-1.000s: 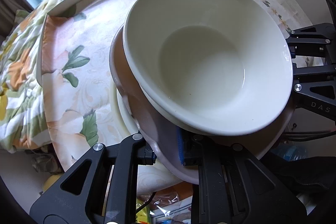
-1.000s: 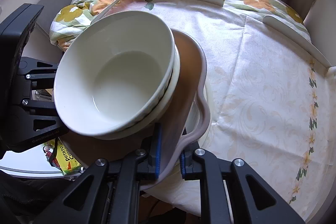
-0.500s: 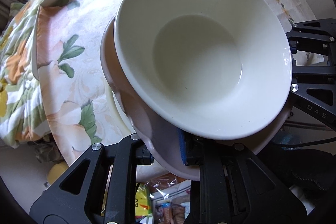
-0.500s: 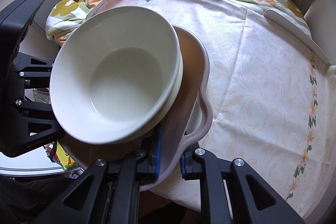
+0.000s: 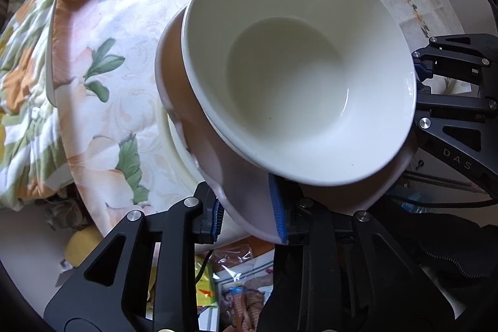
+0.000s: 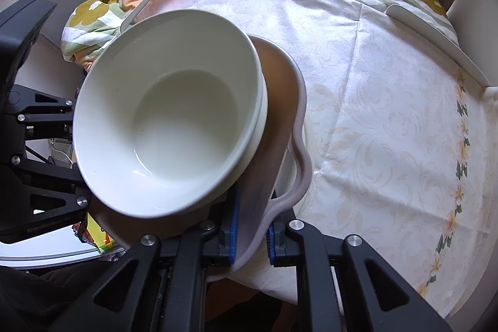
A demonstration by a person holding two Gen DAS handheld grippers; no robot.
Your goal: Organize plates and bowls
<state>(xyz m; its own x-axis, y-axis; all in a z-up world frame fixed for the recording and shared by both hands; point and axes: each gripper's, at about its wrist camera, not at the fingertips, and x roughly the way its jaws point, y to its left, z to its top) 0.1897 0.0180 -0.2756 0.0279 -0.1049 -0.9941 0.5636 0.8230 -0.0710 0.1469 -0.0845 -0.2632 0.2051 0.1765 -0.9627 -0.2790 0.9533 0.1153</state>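
The stacked bowls (image 6: 168, 120) ride on the scalloped plate (image 6: 280, 114). Our right hand-held gripper (image 6: 252, 232) clamps its near rim while our left hand-held gripper (image 5: 246, 217), jaws just opening, loosens. Beyond, on the worktop (image 6: 389, 114), waits a pale plate (image 5: 174, 139).

Left gripper (image 5: 249, 215) fingers have just been opening; right gripper (image 6: 252, 234) fingers clamped, both pointing down
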